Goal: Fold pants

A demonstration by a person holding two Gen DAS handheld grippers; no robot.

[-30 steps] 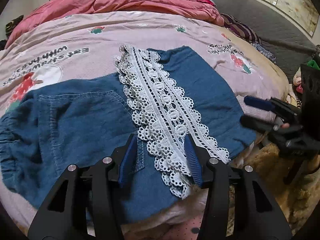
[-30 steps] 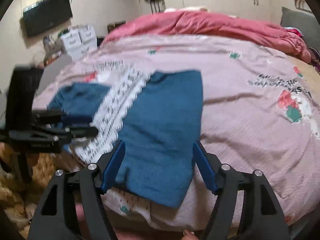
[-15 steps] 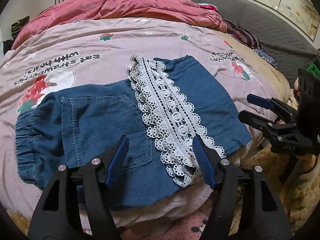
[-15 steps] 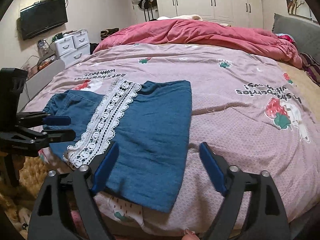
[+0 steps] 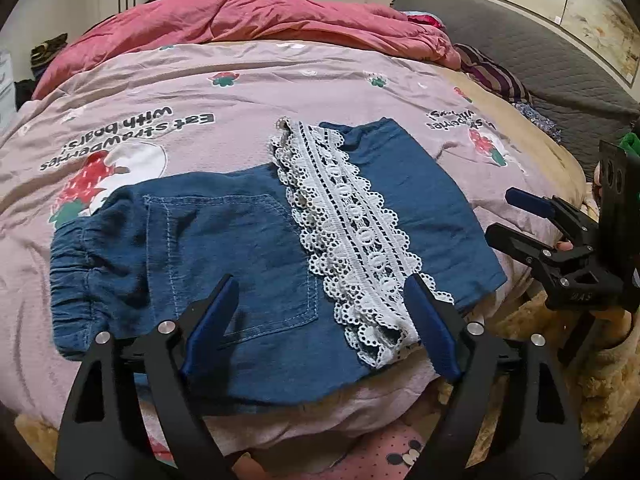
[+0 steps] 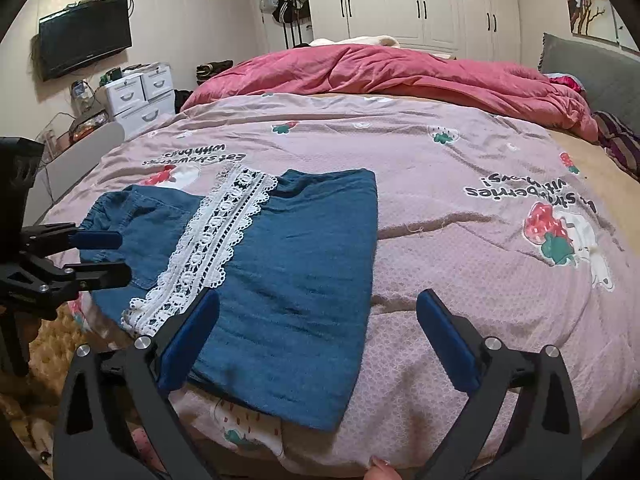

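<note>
Left claw point(image 5: 320, 320): the jaws stand wide apart and have just been opening. Nothing is clamped; the blue pads point(image 5: 212, 320) press on nothing. The claw tilts downward toward the far side. In the right wrist view it appears at the left edge point(image 6: 100, 256), its two fingers level and apart.

Right claw point(image 6: 316, 344): the jaws stand at full spread and have just been opening. Nothing is gripped. It also tilts downward. In the left wrist view it appears at the right edge point(image 5: 516, 216), with a fingertip of the holding hand point(image 5: 564, 246) visible behind it.
</note>
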